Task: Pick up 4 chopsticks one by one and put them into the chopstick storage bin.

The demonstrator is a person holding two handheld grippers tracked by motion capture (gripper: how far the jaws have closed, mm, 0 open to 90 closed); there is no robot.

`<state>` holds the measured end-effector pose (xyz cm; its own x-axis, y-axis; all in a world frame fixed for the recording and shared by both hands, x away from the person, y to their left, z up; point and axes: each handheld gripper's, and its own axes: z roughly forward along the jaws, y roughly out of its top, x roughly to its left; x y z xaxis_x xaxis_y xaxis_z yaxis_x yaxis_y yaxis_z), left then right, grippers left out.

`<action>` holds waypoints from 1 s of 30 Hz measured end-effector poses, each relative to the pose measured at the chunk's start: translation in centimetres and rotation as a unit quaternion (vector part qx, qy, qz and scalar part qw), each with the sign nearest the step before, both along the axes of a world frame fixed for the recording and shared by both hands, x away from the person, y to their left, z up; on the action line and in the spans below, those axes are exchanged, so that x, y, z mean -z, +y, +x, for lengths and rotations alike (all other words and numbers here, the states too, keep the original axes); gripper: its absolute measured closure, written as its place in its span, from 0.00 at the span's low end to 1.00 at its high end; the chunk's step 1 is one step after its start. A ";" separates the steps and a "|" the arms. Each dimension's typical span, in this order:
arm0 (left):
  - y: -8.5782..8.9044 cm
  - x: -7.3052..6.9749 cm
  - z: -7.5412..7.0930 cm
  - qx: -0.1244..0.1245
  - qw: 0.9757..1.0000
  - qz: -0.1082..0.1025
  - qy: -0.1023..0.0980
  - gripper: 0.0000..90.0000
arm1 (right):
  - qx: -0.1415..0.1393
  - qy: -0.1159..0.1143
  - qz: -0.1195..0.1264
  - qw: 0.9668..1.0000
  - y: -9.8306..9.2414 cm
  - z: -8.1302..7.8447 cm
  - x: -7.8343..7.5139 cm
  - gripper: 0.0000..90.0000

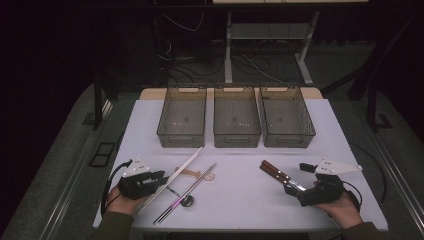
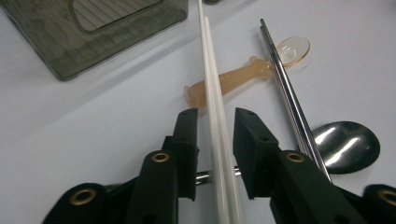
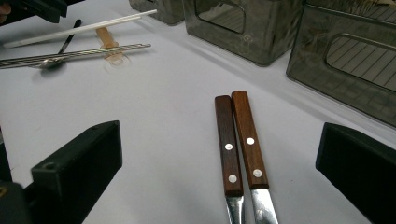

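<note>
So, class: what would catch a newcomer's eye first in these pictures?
Three smoky bins stand in a row at the table's far side. At near left, the left gripper straddles white chopsticks. At near right, two wooden-handled knives lie together between the right gripper's wide-open fingers.

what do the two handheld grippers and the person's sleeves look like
Both are black, blocky handheld tools. The left gripper and the right gripper each carry a pale grey three-cornered plate on top and trail a black cable. In the left gripper view the left gripper has two black jaws with flat rectangular pads and brass-coloured rivets at the joints. The person's sleeves are dark olive green.
</note>
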<state>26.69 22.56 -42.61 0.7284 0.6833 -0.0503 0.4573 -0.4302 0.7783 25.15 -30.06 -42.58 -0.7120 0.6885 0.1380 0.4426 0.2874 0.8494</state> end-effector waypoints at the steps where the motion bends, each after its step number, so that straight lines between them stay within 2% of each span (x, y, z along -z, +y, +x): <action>1: 0.0 0.1 0.1 -0.003 1.000 0.000 0.004 0.80 | 0.000 0.001 0.000 1.000 0.0 0.0 0.0 0.01; 11: 0.1 0.6 0.6 0.001 1.000 -0.002 0.027 0.89 | 0.000 0.001 -0.001 1.000 0.0 0.0 0.0 0.01; 30: -0.1 1.1 0.9 0.003 0.999 -0.002 0.039 0.88 | -0.001 0.002 -0.001 1.000 0.0 0.0 0.0 0.01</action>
